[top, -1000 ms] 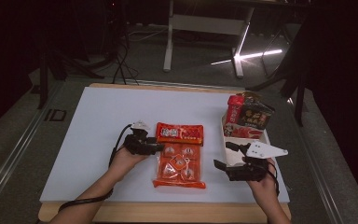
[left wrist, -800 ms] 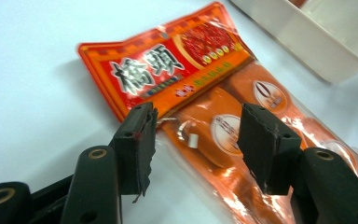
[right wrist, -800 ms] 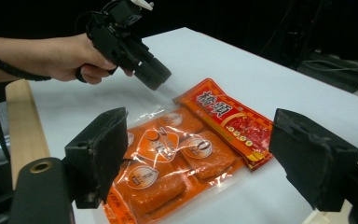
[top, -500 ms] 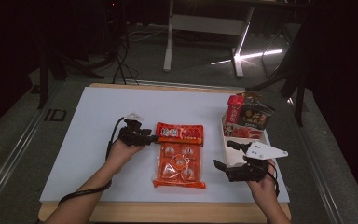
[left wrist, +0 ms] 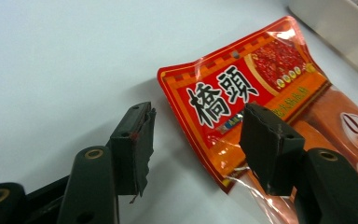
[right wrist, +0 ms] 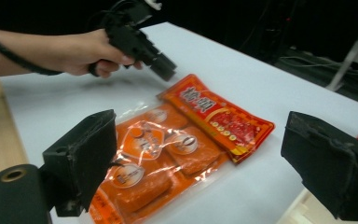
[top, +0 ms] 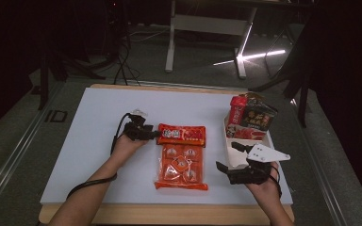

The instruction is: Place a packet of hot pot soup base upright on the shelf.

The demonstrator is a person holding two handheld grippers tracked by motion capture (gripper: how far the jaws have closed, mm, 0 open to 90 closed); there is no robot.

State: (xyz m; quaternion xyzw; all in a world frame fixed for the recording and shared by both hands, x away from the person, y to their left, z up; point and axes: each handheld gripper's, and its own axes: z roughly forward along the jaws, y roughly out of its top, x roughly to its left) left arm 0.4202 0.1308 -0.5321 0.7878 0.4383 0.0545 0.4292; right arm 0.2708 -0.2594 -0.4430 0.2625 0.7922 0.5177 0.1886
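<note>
A red sauce packet (top: pixel 183 134) with black characters lies flat on the white table, touching the far edge of a clear pack of orange blocks (top: pixel 181 167). My left gripper (top: pixel 154 134) lies at the packet's left end, open. In the left gripper view the red packet's (left wrist: pixel 242 84) corner sits between the jaws of the left gripper (left wrist: pixel 198 114), and the pads do not press it. My right gripper (top: pixel 227 156) rests right of the orange pack. The right gripper (right wrist: pixel 200 135) has just been opening its jaws; nothing is between them, and the orange pack (right wrist: pixel 154 158) lies beyond.
A white open box (top: pixel 228 141) stands at the table's right side, holding a red packet (top: pixel 238 113) and a dark packet (top: pixel 258 118). The right gripper is close beside this box. The table's front edge (top: pixel 169 212) runs just below both forearms.
My left gripper has moved away from the person, from beside the orange pack to the red packet's left end. The right hand has stayed where it was.
</note>
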